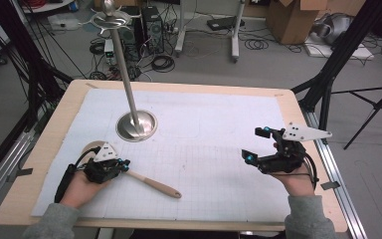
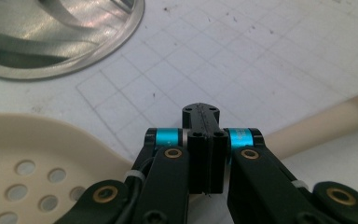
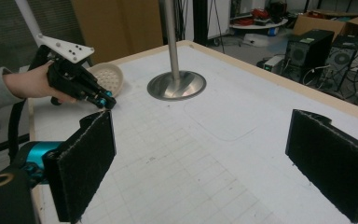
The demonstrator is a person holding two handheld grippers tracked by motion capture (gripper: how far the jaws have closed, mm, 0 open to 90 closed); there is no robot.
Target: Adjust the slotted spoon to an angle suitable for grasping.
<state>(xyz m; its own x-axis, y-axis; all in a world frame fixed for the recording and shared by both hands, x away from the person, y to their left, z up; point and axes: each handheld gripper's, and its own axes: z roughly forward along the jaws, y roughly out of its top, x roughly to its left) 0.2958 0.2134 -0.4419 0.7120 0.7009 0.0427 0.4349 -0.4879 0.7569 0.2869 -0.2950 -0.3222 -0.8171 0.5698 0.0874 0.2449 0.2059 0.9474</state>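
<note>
A cream slotted spoon (image 1: 154,184) lies on the white grid mat, bowl to the left and handle pointing right. My left gripper (image 1: 126,166) hovers over the spoon's neck with its jaws pressed flat together and nothing between them. In the left gripper view the left gripper (image 2: 200,114) has the perforated spoon bowl (image 2: 37,154) to its left, and the spoon handle (image 2: 317,126) runs off to the right behind it. My right gripper (image 1: 254,144) stands wide open and empty near the mat's right side. Its pads (image 3: 86,158) are far apart over bare mat.
A metal stand rises from a round base (image 1: 137,125) behind the spoon, with hooks at its top (image 1: 110,19). The wooden table edge (image 1: 40,149) frames the mat (image 1: 214,124). Beyond the table are cables, tripods and boxes on the floor.
</note>
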